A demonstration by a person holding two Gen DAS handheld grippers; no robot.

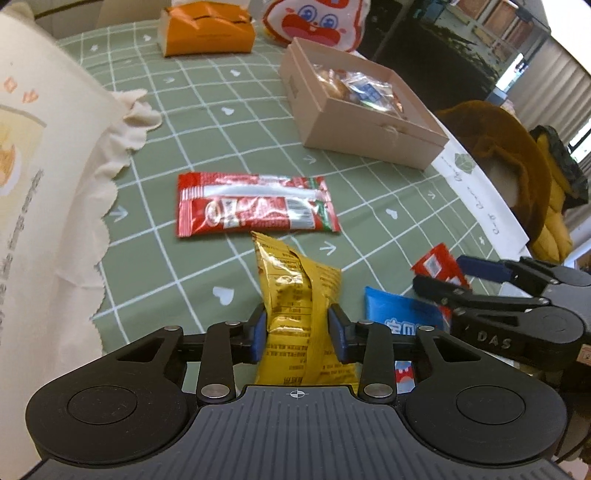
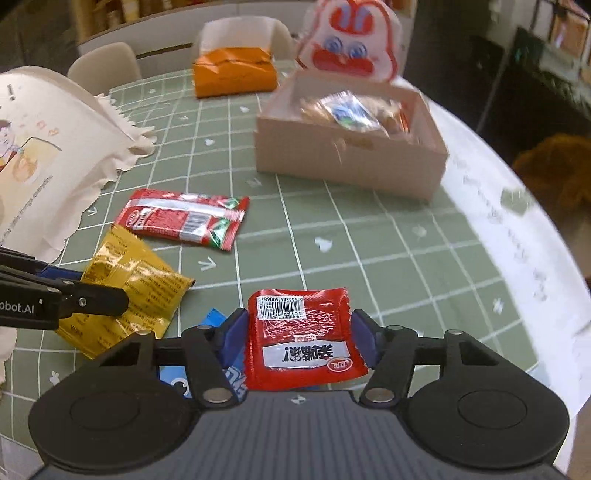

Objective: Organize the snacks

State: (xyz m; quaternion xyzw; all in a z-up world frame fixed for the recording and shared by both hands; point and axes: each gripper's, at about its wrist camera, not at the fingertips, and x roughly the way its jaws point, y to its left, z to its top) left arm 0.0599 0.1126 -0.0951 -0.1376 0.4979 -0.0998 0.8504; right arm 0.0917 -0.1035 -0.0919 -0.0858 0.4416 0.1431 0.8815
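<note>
My left gripper [image 1: 297,334] is shut on a yellow snack packet [image 1: 299,291], its blue pads pressing both sides; the packet also shows in the right wrist view [image 2: 129,288]. My right gripper [image 2: 299,334] is shut on a small red snack packet [image 2: 301,343], which shows at the right of the left wrist view [image 1: 437,264]. A long red wafer packet [image 1: 255,205] lies flat on the green checked tablecloth [image 1: 207,110] ahead. A blue packet [image 1: 402,314] lies between the grippers. A beige box [image 2: 351,162] holding wrapped snacks stands at the far right.
A cream printed bag [image 1: 44,184] with a frilled edge fills the left side. An orange package [image 1: 207,31] and a red-and-white cartoon bag [image 1: 314,22] stand at the back. The table's white edge [image 2: 517,229] curves along the right, with a brown plush [image 1: 498,147] beyond.
</note>
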